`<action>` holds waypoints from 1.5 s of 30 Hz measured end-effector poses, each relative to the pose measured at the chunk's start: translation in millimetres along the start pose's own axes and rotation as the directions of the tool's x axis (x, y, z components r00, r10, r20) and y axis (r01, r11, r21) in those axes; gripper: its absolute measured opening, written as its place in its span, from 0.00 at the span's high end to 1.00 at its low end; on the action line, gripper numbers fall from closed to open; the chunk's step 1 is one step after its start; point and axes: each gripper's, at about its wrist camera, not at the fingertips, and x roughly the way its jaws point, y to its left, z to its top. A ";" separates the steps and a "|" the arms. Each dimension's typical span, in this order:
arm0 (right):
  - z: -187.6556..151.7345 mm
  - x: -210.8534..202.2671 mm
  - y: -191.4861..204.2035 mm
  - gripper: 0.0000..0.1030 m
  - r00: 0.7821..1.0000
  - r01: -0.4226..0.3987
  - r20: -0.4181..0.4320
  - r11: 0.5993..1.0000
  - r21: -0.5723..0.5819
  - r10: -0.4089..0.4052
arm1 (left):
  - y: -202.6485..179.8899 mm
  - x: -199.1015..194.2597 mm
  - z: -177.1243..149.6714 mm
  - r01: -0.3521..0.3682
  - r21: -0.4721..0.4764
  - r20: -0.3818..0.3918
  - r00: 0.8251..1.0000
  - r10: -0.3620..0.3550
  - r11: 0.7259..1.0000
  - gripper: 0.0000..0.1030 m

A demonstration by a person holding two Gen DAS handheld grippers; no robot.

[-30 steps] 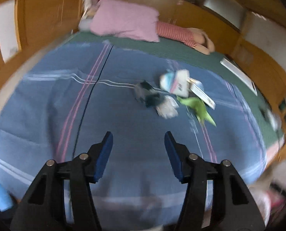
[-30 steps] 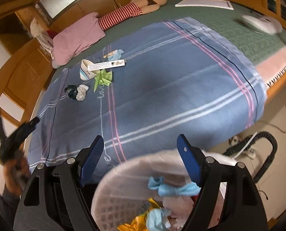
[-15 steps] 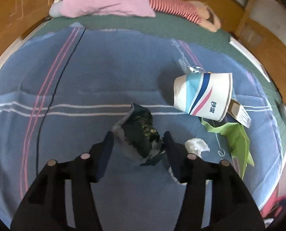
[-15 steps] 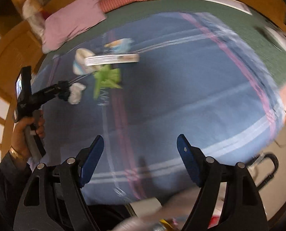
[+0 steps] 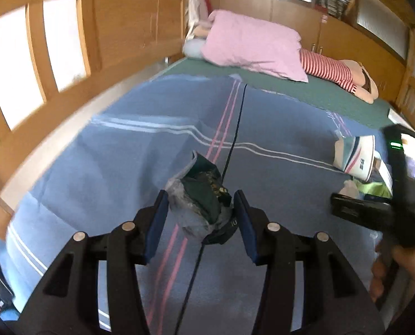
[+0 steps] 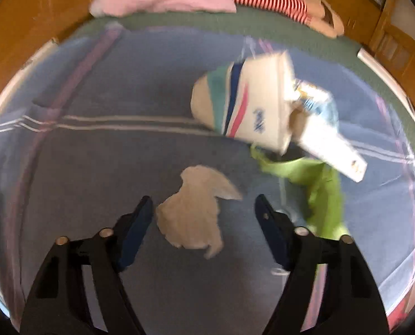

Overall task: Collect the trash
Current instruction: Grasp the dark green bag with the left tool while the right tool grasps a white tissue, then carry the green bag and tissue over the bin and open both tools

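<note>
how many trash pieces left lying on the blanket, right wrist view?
4: crumpled tissue between the right hand-held gripper's fingers; paper cup beyond it; flat box against the cup; green wrapper beneath. Others may be hidden.

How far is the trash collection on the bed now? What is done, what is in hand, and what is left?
Nothing visible here is collected yet. In hand: the left gripper is shut on the dark green wrapper. The right gripper, jaws just closing, straddles the crumpled tissue without pressing it. Left on the blue blanket: paper cup, white box, green wrapper.
</note>
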 end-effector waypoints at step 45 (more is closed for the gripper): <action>-317.9 -261.7 -200.3 0.66 0.987 -0.133 0.113 0.971 0.198 0.113 | -126.7 -255.7 -129.6 0.464 0.316 -0.055 0.880 -0.472 0.827 0.52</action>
